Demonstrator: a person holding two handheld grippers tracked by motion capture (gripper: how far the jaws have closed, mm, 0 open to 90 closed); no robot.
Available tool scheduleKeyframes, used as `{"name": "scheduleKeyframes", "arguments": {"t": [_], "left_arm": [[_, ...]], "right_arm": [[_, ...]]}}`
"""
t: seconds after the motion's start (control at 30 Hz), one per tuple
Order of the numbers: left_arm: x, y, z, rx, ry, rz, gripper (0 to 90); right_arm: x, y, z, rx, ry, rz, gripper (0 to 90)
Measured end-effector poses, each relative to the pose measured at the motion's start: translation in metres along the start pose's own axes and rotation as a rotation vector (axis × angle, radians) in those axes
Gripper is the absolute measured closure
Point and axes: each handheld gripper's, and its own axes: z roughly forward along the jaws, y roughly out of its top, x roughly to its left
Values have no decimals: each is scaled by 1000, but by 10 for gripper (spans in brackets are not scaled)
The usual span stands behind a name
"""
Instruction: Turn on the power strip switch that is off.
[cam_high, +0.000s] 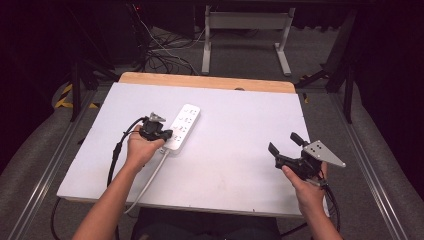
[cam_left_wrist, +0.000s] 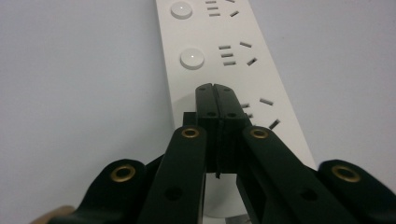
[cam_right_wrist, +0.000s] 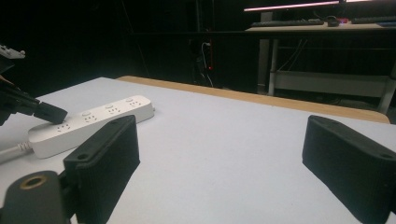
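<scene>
The white power strip (cam_high: 183, 126) lies on the table (cam_high: 235, 150), left of centre. The left gripper (cam_left_wrist: 216, 91), jaws pressed together, rests tip-down on its near end. The right gripper (cam_high: 285, 144), jaws spread, hovers well apart at the right.

A white table (cam_high: 240, 150) with a wooden far edge stands before a metal-legged desk (cam_high: 247, 22) and tangled floor cables (cam_high: 165, 55).

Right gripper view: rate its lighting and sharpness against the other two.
Right gripper view: dark background, its own jaws blurred by nearness, power strip fairly sharp. Left gripper view: evenly bright, left gripper tips crisp, arms nearest the lens soft. High view: white table brightly lit, surroundings falling into shadow.
</scene>
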Motion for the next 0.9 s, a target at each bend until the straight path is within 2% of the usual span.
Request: {"name": "scheduleKeyframes", "arguments": {"t": [0.13, 0.3, 0.5, 0.6, 0.77, 0.9], "left_arm": [[1, -1, -1, 2, -11, -23, 900], [1, -2, -2, -2, 2, -9, 900], [3, -2, -3, -12, -14, -33, 900], [2, -2, -3, -12, -1, -16, 900], [2, -2, -3, -13, -2, -12, 900], [2, -3, -2, -27, 15, -5, 900]], "right_arm": [[0, 0, 0, -3, 0, 3, 116], [0, 0, 0, -3, 3, 1, 115], [0, 0, 0, -2, 6, 4, 115], [0, 0, 0, -1, 7, 4, 115], [0, 0, 1, 0, 10, 6, 115], [1, 0, 2, 0, 12, 12, 115]]}}
